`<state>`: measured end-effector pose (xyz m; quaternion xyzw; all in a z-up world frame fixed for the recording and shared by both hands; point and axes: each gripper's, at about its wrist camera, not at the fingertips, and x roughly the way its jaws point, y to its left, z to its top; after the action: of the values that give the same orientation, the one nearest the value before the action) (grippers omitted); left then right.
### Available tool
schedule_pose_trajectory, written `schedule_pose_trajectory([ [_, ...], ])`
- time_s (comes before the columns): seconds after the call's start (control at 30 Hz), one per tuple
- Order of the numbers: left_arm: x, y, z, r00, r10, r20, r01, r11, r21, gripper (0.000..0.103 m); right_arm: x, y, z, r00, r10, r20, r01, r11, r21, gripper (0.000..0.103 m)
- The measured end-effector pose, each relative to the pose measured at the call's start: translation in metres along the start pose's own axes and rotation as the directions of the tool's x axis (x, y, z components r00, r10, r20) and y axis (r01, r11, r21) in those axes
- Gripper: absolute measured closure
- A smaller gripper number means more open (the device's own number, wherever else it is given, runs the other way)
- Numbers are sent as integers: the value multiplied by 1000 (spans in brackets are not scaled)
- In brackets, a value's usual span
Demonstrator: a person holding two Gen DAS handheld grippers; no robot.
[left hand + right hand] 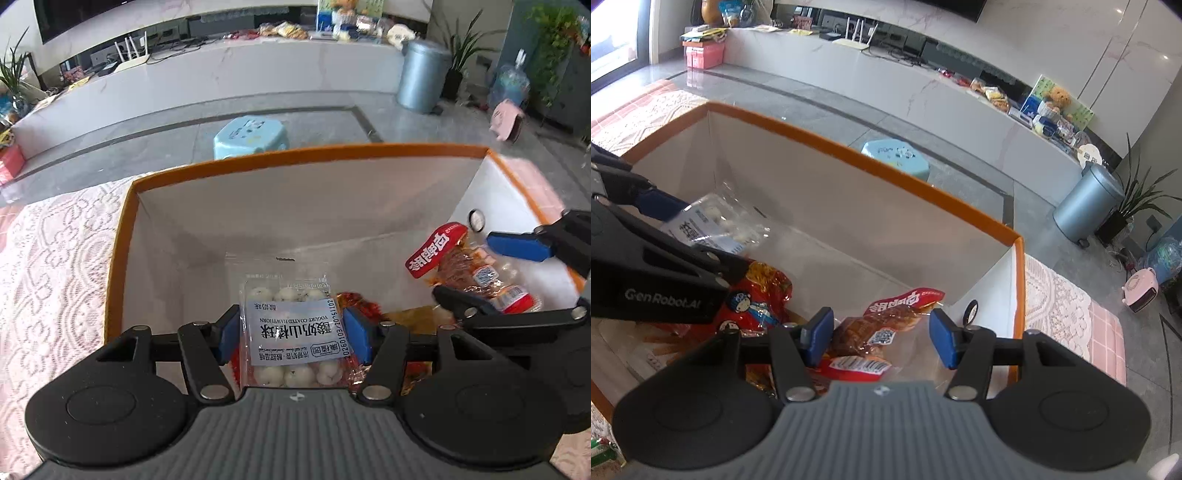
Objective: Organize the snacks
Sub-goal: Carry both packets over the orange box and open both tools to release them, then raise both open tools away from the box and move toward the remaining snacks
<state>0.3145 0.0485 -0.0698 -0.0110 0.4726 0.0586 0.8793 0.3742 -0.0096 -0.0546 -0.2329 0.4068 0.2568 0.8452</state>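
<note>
Box (122,236) stands on the lace-covered counter (55,258). Over its interior, yogurt-hawthorn packet (291,328) sits left, meat snack packet (875,332) right, wrapped snacks (757,299) lying beneath them.

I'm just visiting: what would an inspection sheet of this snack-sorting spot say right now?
Surface: pink lace tablecloth under the box.
Job's things: orange-rimmed box with white walls; yogurt hawthorn ball packet; dried meat snack packet; red snack bags on the box floor.
Clutter: nothing seen on the cloth.
Grippers: left tool pinches the hawthorn packet over the box; right tool straddles the meat packet, grip unclear.
Cables: wires by the white router.
Surroundings: blue stool, grey bin, potted plants, pink heater.
</note>
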Motion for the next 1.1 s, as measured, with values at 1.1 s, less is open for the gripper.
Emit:
schedule_pose_trajectory([
  [1.1, -67, -7, -3, 993, -6, 117, 12, 998, -56, 22, -56, -28, -8, 994, -32, 106, 17, 989, 145, 24],
])
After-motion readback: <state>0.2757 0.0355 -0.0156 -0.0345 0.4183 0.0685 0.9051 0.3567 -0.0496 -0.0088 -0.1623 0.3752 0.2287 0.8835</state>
